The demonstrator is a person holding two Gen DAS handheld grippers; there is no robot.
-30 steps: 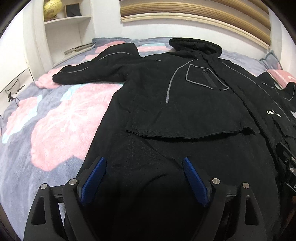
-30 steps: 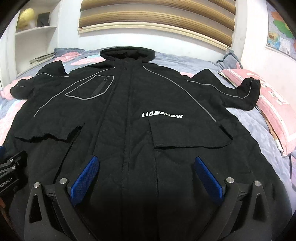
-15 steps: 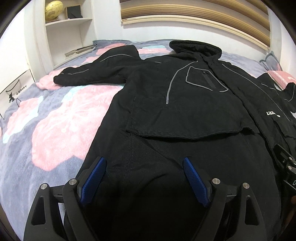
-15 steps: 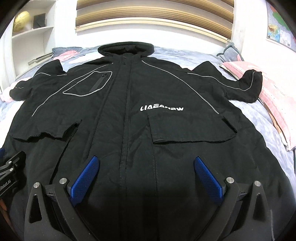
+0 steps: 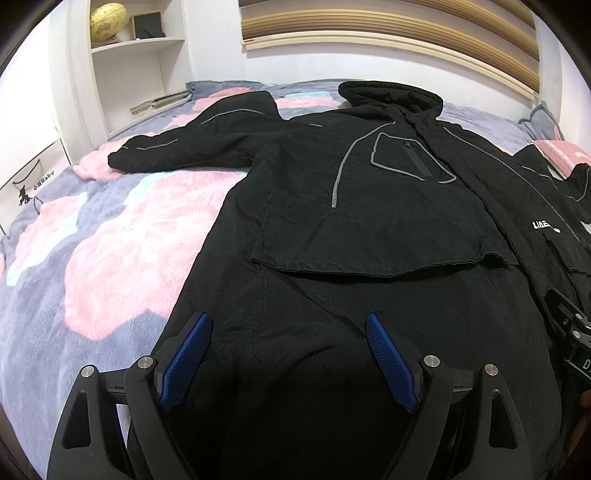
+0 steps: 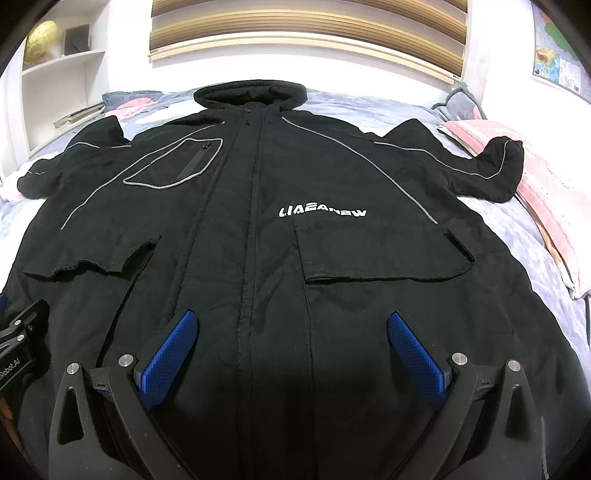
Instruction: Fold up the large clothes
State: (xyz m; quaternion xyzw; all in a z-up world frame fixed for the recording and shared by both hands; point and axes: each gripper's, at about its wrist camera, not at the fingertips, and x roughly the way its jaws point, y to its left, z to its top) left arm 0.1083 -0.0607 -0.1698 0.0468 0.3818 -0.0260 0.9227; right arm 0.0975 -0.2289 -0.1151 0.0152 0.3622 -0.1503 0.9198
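Left gripper [image 5: 284, 354]: we hold it low over the hem end of the coat, jaws spread wide, nothing between the blue pads [image 5: 186, 360].
Right gripper [image 6: 295, 354]: same posture beside it, jaws wide apart, empty; its view looks straight up the front zip.
Coat [image 6: 266, 229]: we count one, black, long, lying face up and flat on the bed, hem nearest us, hood [image 6: 251, 94] farthest.
Sleeves: we count two, both spread outward; the coat's left-hand sleeve [image 5: 184, 151] and the other sleeve [image 6: 480, 166] each lie on the blanket.
Pockets: two flap pockets at the waist, one zip pocket [image 6: 177, 166] on the chest; one white logo [image 6: 321, 213].
Blanket [image 5: 92, 240]: one, pink and grey, under the whole coat.
Pillow [image 6: 554, 206]: one that we can make out, pink, by the far sleeve.
Shelf [image 5: 136, 44]: one globe [image 5: 108, 18] on it, well beyond the bed.
Progress: we judge nothing folded yet; the spreading looks done, sleeves and body all remain to fold.
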